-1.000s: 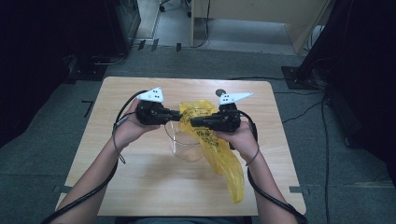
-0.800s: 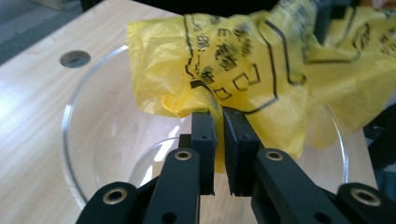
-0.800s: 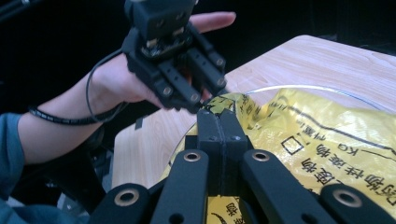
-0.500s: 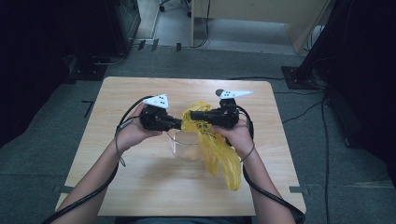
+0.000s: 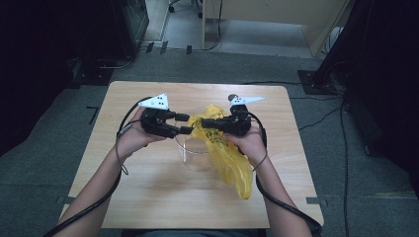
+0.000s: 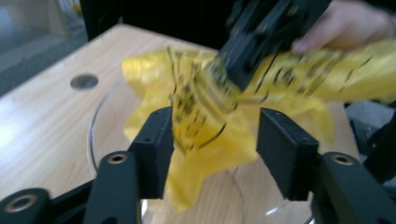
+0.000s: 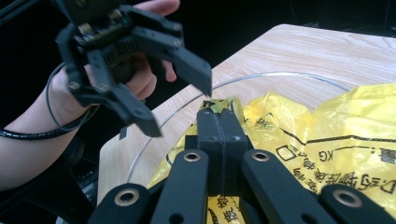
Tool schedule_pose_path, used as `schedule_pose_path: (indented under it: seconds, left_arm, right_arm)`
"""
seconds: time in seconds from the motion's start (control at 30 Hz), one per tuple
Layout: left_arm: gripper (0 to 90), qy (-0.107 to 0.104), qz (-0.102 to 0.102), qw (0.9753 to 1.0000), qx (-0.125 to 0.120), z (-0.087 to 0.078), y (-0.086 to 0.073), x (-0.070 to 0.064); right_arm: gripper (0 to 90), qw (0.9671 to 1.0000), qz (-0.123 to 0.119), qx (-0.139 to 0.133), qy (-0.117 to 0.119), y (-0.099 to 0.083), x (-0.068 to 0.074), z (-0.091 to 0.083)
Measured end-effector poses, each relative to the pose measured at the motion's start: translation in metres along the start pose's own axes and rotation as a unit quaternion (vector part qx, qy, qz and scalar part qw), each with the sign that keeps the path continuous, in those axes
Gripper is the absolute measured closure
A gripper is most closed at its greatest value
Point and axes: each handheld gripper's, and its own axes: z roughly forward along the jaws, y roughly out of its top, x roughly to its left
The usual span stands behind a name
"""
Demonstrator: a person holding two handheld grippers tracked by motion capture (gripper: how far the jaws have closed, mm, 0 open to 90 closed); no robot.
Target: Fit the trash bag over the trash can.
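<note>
- The wooden table carries everything, with a clear glass bowl near its middle.
- A yellow plastic bag with black print lies draped over the bowl's right rim, its tail trailing on the table toward the person and its upper end lifted above the bowl.
- The bag looks light, thin and limp; it should crumple and slide easily, so a firm pinch on a bunched edge or corner would likely hold better than a grip on loose film.
- The right gripper has its jaws pressed together on a fold of the bag's upper edge.
- The left gripper has its jaws spread apart, with a flap of the bag between them but not yet pinched.
- Compared with a second ago, the bag's tail has drawn in closer to the bowl, and both grippers sit a little farther up the table, with the left one closer to the bag.
</note>
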Motion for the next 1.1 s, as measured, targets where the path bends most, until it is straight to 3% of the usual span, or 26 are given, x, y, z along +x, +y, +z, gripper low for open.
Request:
schedule_pose_path:
  seconds: [0.17,0.27,0.33,0.37,0.4,0.43,0.47,0.63,0.73,0.83,0.87,0.93,1.0,1.1]
  left_arm:
    - [41.0,-0.004,0.03,0.9995,0.01,0.015,0.0,-0.009]
    - [45.8,0.002,0.033,0.9993,0.017,0.022,-0.001,-0.011]
    - [55.5,0.016,0.013,0.9995,0.023,0.024,-0.002,-0.012]
    - [66.8,0.023,-0.004,0.9994,0.024,0.024,-0.001,-0.012]
    - [72.2,0.023,-0.004,0.9994,0.024,0.024,-0.001,-0.012]
    - [79.5,0.014,-0.044,0.9984,0.031,0.024,-0.001,-0.01]
    - [84.2,0.016,-0.05,0.9981,0.033,0.024,-0.001,-0.009]
    - [88.7,0.012,-0.043,0.9984,0.035,0.023,-0.002,-0.009]
    - [88.9,0.004,-0.041,0.9985,0.037,0.02,-0.003,-0.008]
    - [89.2,-0.004,-0.042,0.9984,0.038,0.017,-0.004,-0.006]
    - [89.2,-0.01,-0.05,0.9978,0.043,0.015,-0.004,-0.005]
    - [89.5,-0.012,-0.052,0.9978,0.04,0.012,-0.005,-0.004]
    - [89.6,-0.02,-0.06,0.9973,0.037,0.008,-0.006,-0.003]
    - [89.7,-0.032,-0.063,0.997,0.031,0.004,-0.007,-0.001]
  right_arm:
    - [90.0,0.9998,0.008,-0.009,0.014,0.001,0.002,0.0]
    - [90.0,0.9997,0.009,-0.011,0.02,0.002,0.004,0.001]
    - [90.0,0.9998,0.006,-0.009,0.019,0.002,0.005,0.002]
    - [90.0,0.9998,0.006,-0.006,0.017,0.002,0.005,0.002]
    - [90.0,0.9999,0.004,-0.005,0.013,0.002,0.005,0.002]
    - [90.0,0.9999,0.004,-0.007,0.01,0.002,0.005,0.001]
    - [89.0,0.9999,0.004,-0.005,0.009,0.003,0.005,0.0]
    - [71.5,0.9996,-0.025,-0.01,-0.01,0.006,0.01,-0.006]
    - [68.1,0.9991,-0.032,-0.02,-0.018,0.009,0.012,-0.013]
    - [65.6,0.9979,-0.038,-0.034,-0.04,0.013,0.01,-0.024]
    - [65.4,0.9968,-0.039,-0.034,-0.06,0.013,0.007,-0.028]
    - [63.8,0.9964,-0.039,-0.03,-0.069,0.013,0.006,-0.029]
    - [61.8,0.9935,-0.04,-0.023,-0.104,0.012,0.001,-0.033]
    - [58.0,0.9912,-0.044,-0.019,-0.124,0.008,-0.005,-0.032]
